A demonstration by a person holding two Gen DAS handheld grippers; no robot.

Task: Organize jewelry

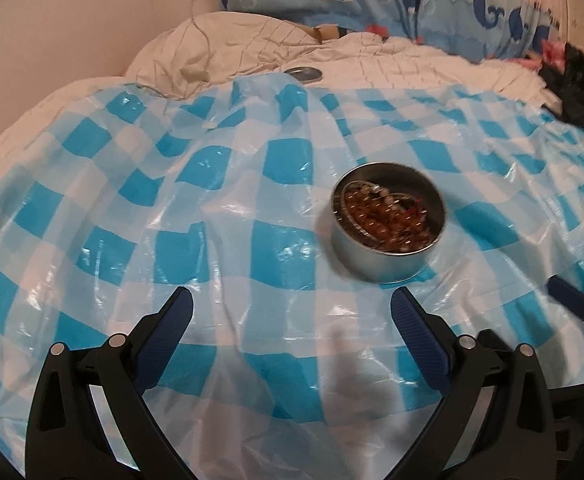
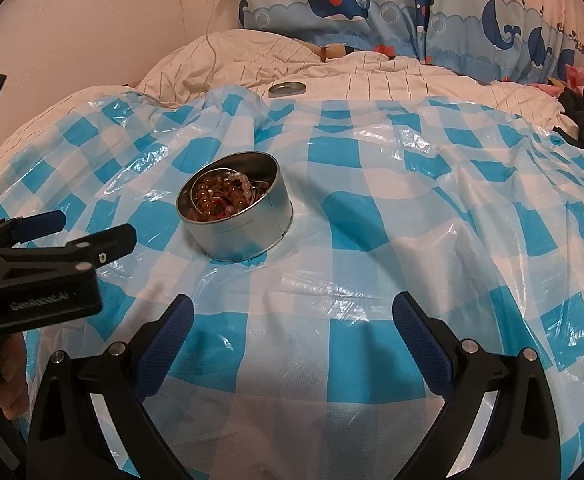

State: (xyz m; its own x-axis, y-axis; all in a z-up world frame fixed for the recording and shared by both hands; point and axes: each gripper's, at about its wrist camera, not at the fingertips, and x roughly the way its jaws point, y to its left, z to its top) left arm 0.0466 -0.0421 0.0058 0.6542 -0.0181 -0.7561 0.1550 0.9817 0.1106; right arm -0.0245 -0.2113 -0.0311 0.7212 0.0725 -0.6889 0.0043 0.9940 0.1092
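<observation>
Beads (image 2: 222,196) sit heaped in an open round tin (image 2: 248,232), amber and pale strands coiled on each other with a bit of red thread showing, and that tangle looks like it will handle as a loose, slithery thing: light, limp, apt to drag its neighbours up when one loop is pulled. Best bet, I'd judge, is a pinch on a single loop near the top of the pile, not on a lone bead, which would likely roll out of the pads. No real long axis here; the strands lie curled, following the wall. The tin stands upright, mouth up, thin metal, probably light enough to skid on the glossy checked sheet (image 2: 372,208) under it. Its lid (image 2: 288,88) lies well apart, up on the quilt (image 2: 412,76) beyond the sheet's far edge. Left gripper (image 1: 292,306) hangs short of the tin, fingers spread wide, holding nothing. Right gripper (image 2: 292,308) the same, splayed and empty, tin ahead and to its left.
</observation>
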